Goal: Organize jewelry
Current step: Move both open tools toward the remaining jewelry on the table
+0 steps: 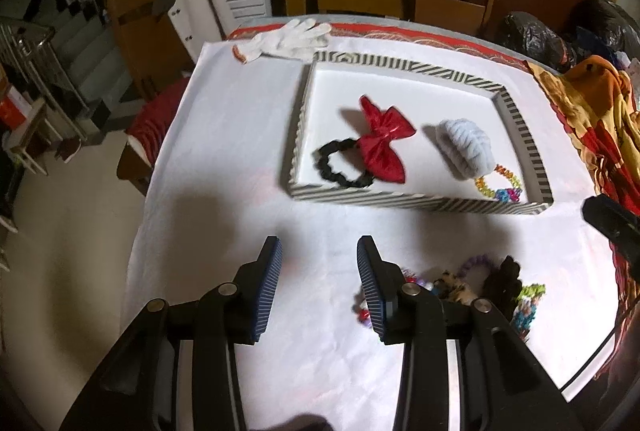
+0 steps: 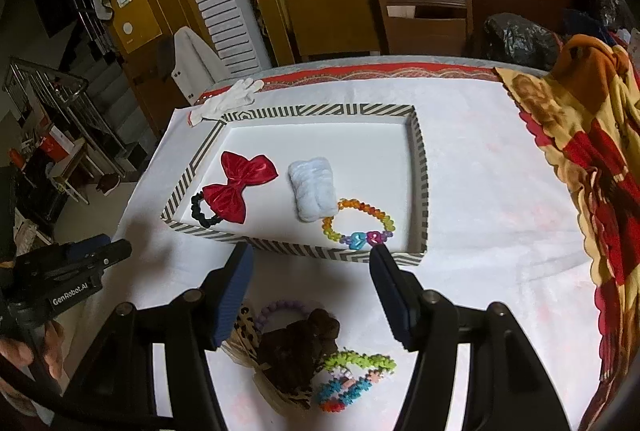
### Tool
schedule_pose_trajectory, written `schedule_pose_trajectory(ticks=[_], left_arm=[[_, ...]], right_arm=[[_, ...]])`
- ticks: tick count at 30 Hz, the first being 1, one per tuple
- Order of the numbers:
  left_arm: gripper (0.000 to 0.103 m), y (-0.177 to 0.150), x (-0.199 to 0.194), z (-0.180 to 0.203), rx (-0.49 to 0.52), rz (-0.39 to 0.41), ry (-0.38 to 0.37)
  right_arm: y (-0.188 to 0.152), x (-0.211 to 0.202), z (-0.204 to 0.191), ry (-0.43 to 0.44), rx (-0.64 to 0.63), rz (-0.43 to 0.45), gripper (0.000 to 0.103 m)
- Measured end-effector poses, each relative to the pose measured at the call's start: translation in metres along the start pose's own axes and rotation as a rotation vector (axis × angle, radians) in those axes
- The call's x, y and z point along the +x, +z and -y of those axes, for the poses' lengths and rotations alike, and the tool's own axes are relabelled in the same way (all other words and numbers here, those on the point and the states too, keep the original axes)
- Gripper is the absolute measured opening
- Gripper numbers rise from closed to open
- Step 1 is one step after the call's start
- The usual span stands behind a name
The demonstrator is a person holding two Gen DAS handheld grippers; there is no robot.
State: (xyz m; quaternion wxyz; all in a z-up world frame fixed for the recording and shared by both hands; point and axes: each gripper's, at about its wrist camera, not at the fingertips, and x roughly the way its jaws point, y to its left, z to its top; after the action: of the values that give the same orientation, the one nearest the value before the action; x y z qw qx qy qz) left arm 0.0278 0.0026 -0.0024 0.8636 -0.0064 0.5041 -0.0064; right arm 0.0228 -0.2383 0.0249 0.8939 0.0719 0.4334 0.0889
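Blue ribbed pads on both my tongs, black frames behind them. My left tongs (image 1: 319,251) stand wide, nothing between the pads, only bare white cloth (image 1: 224,135) under them. My right tongs (image 2: 312,259) also stand parted and hold nothing; their tips hang over the near wall of the tray (image 2: 420,167).

Just under the right tongs, on the cloth: a small heap. Dark brown scrunchie (image 2: 298,347) on top, leopard scrunchie (image 2: 246,327) to its left, lilac bead bracelet (image 2: 280,307) behind it, green bracelet (image 2: 360,361) and blue bracelet (image 2: 344,391) to its right. From the left tongs the same heap sits low and to the right, partly hidden by the right finger.

Ahead of both tongs, the striped tray. In it, from left: black scrunchie (image 2: 200,211) touching the red bow (image 2: 240,187), pale blue scrunchie (image 2: 312,191) beside that, rainbow bracelet (image 2: 360,227) nearest my right tips, against the near wall.

Beyond the tray's far left corner, a white glove (image 1: 284,39). Far right, an orange and red blanket (image 2: 592,151). Chairs (image 2: 424,15) past the table edge.

My left hand (image 2: 28,351) shows at the lower left of the right view.
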Motion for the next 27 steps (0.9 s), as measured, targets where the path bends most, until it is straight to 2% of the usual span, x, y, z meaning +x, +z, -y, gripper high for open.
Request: schedule_pose_trajectory(ticks=[7,27], left_arm=[[0.035,-0.009,0.003,-0.021,-0.056,-0.03,0.0],[0.035,-0.019,0.0,-0.001,-0.012,-0.037,-0.033]], right_arm=[[-0.01,0.001,0.013,-0.013,0.015,-0.022,0.067],[-0.013,-0.01,0.01,-0.009,0.0,-0.01,0.067]])
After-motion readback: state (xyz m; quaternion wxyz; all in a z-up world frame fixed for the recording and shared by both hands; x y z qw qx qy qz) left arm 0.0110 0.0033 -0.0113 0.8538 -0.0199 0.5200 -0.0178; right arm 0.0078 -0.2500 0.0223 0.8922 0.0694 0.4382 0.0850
